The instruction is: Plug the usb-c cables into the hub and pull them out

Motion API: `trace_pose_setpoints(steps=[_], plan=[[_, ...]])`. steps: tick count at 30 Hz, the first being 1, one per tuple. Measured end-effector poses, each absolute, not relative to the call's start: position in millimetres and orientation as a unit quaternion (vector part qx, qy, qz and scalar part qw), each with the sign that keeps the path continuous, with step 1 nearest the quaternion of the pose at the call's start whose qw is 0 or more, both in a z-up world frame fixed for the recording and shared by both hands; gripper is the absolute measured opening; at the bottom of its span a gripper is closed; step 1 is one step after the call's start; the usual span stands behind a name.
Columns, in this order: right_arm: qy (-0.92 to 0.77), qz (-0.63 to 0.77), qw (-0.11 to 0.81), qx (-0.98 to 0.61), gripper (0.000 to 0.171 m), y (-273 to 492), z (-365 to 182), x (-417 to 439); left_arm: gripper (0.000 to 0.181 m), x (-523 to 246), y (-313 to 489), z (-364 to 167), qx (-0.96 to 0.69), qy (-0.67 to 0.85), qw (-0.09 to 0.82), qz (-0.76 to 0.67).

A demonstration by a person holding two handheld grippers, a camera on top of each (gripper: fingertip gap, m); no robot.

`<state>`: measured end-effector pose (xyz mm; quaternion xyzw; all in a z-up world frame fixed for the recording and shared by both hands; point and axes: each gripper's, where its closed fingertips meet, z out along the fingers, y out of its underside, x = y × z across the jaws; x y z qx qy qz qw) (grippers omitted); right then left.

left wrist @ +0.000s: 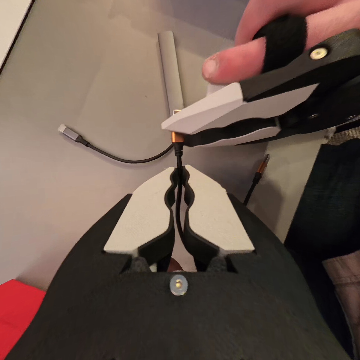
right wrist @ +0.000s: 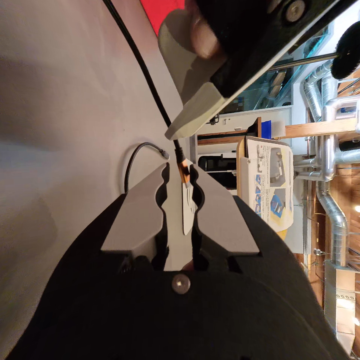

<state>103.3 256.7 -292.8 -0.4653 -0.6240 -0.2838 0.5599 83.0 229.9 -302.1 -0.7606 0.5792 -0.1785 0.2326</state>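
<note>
My left gripper (left wrist: 179,169) is shut on the black cable (left wrist: 180,194) of a USB-C lead just below its orange plug (left wrist: 176,138). My right gripper (right wrist: 179,165) is open, its jaws on either side of that orange plug (right wrist: 184,173); the plug leans on one finger, with a gap to the other. The grey hub (left wrist: 169,70) lies on the table beyond the plug, and also shows between my right fingers (right wrist: 187,216). Its short lead ends in a loose grey connector (left wrist: 65,132). A second orange plug (left wrist: 263,165) lies to the right.
The grey table (left wrist: 78,78) carries a red object (left wrist: 17,307) at its near left corner. A person's hand (left wrist: 263,35) holds the right gripper. Past the table edge stands a board with a printed sheet (right wrist: 272,185). Left and right tips are no more than a few centimetres apart. The right tips stand about 11 cm off the grey hub (left wrist: 169,70). Left tips and right tips are each some 15 cm from the loose grey connector (left wrist: 65,132).
</note>
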Motion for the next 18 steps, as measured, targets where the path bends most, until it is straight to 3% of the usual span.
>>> trace_pose_setpoints(steps=[1,10,18], plan=[[-0.622,-0.287,0.563,-0.462,0.013,257.9,-291.6,102.6,0.004,83.8,228.0,-300.0,-0.760,0.578,0.230,-0.188],[-0.593,-0.232,0.591,-0.494,0.004,262.6,-280.1,106.1,0.004,89.9,230.4,-279.9,-0.741,0.573,0.268,-0.225],[-0.543,-0.134,0.626,-0.543,0.003,261.1,-267.5,114.7,0.016,82.4,263.5,-211.1,-0.716,0.493,0.407,-0.281]])
